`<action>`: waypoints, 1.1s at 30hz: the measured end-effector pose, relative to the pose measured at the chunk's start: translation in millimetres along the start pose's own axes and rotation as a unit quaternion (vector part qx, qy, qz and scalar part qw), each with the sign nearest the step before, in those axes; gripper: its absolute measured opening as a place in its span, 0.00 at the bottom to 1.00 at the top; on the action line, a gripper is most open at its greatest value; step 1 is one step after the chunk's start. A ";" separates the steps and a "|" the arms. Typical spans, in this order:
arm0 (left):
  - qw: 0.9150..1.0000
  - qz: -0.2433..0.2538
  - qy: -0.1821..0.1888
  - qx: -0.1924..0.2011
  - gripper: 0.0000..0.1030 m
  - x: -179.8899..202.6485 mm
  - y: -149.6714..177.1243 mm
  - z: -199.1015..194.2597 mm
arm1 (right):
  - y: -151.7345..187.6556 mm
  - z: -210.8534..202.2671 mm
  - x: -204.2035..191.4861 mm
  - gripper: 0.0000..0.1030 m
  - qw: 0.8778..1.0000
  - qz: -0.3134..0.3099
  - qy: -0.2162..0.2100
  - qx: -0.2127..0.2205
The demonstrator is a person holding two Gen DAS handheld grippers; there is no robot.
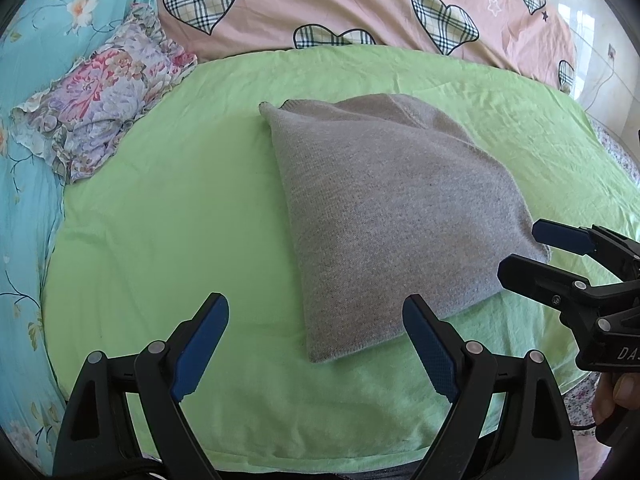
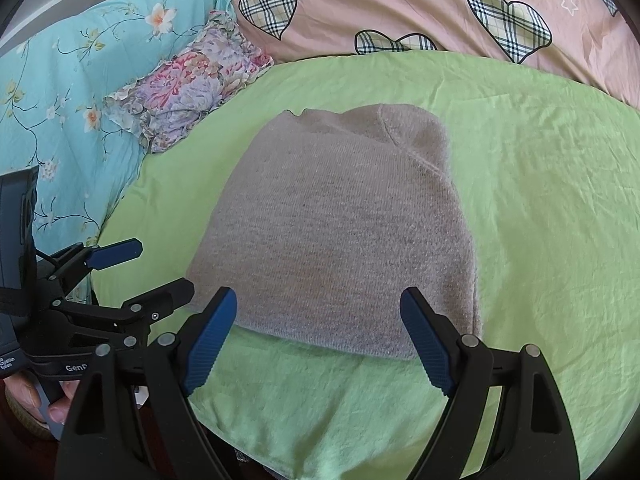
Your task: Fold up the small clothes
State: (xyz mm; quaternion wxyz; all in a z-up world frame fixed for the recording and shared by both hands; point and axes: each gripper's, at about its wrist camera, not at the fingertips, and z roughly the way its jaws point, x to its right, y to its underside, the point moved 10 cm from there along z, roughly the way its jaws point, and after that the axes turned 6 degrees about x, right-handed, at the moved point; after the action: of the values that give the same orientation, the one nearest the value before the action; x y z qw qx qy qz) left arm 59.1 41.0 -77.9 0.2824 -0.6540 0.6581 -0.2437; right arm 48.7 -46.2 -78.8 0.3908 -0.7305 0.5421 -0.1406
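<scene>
A grey knitted garment (image 1: 384,216) lies folded into a compact, roughly four-sided bundle on a green sheet (image 1: 180,208). In the right wrist view the same grey garment (image 2: 336,232) fills the middle of the green sheet (image 2: 552,200). My left gripper (image 1: 316,308) hovers open over the garment's near left corner, with nothing between its blue pads. My right gripper (image 2: 318,302) stands open over the garment's near edge, holding nothing. From the left wrist view the right gripper (image 1: 520,248) shows at the garment's near right corner. The left gripper (image 2: 164,266) appears at the left in the right wrist view.
A floral ruffled cloth (image 1: 104,96) lies bunched at the green sheet's far left corner. Turquoise flowered bedding (image 1: 28,200) runs along the left. A pink cover with plaid hearts (image 1: 320,4) lies behind. Hands grip both handles: a hand (image 1: 616,396) and a hand (image 2: 52,404).
</scene>
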 end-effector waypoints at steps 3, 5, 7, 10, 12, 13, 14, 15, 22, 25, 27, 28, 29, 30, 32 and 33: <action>1.000 0.000 0.001 0.000 0.87 0.3 -0.2 0.6 | 0.2 0.4 -0.1 0.82 1.000 0.001 0.001 -0.001; 1.000 0.000 0.001 0.000 0.87 0.6 -0.4 0.5 | -1.1 1.4 0.3 0.82 1.000 0.001 0.001 -0.002; 1.000 0.000 0.002 -0.001 0.87 0.2 -0.3 0.8 | -1.2 1.6 -0.1 0.82 1.000 0.001 0.000 -0.002; 1.000 0.000 0.003 -0.001 0.87 -0.2 -0.3 1.0 | -1.0 1.6 -0.1 0.82 1.000 0.001 0.001 -0.002; 1.000 0.000 0.003 -0.001 0.87 0.0 -0.1 0.9 | -1.6 2.0 0.4 0.82 1.000 0.001 0.001 -0.002; 1.000 0.000 0.003 -0.001 0.87 0.0 0.0 0.8 | -1.0 1.6 0.3 0.82 1.000 0.001 0.001 -0.002; 1.000 0.000 0.003 -0.001 0.87 0.0 -0.1 1.0 | -1.3 1.9 0.5 0.82 1.000 0.001 0.001 -0.002; 1.000 0.000 0.002 -0.001 0.87 0.1 -0.1 0.9 | -1.7 2.1 0.6 0.82 1.000 0.002 0.001 -0.002; 1.000 0.000 0.003 -0.001 0.87 -0.1 -0.3 1.1 | -1.1 2.5 0.5 0.82 1.000 0.001 0.001 -0.001; 1.000 0.000 0.003 -0.001 0.87 -0.2 -0.3 1.1 | -0.7 2.5 -0.3 0.83 1.000 0.002 0.001 -0.001; 1.000 0.000 0.003 -0.001 0.87 -0.1 -0.3 1.1 | -1.3 2.8 -0.5 0.83 1.000 0.002 0.002 -0.001; 1.000 0.000 0.003 -0.001 0.87 0.0 -0.3 1.0 | -0.8 2.4 -0.4 0.83 1.000 0.002 0.001 -0.001; 1.000 0.000 0.003 -0.001 0.87 0.0 -0.3 1.0 | -1.6 2.9 -0.4 0.83 1.000 0.002 0.001 -0.001; 1.000 0.000 0.003 0.000 0.87 -0.3 -0.5 1.2 | -0.9 2.5 -0.5 0.83 1.000 0.002 0.001 -0.001; 1.000 0.000 0.004 0.000 0.87 0.0 -0.6 1.6 | -1.6 3.1 -0.3 0.83 1.000 0.001 0.002 -0.001; 1.000 0.000 0.003 0.000 0.87 0.0 -0.6 1.6 | -1.0 3.0 -0.7 0.83 1.000 0.002 0.002 -0.001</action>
State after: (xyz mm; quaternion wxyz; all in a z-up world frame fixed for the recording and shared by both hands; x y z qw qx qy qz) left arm 60.6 41.1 -78.6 0.2804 -0.6530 0.6591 -0.2460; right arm 51.0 -44.3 -79.9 0.3894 -0.7298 0.5441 -0.1404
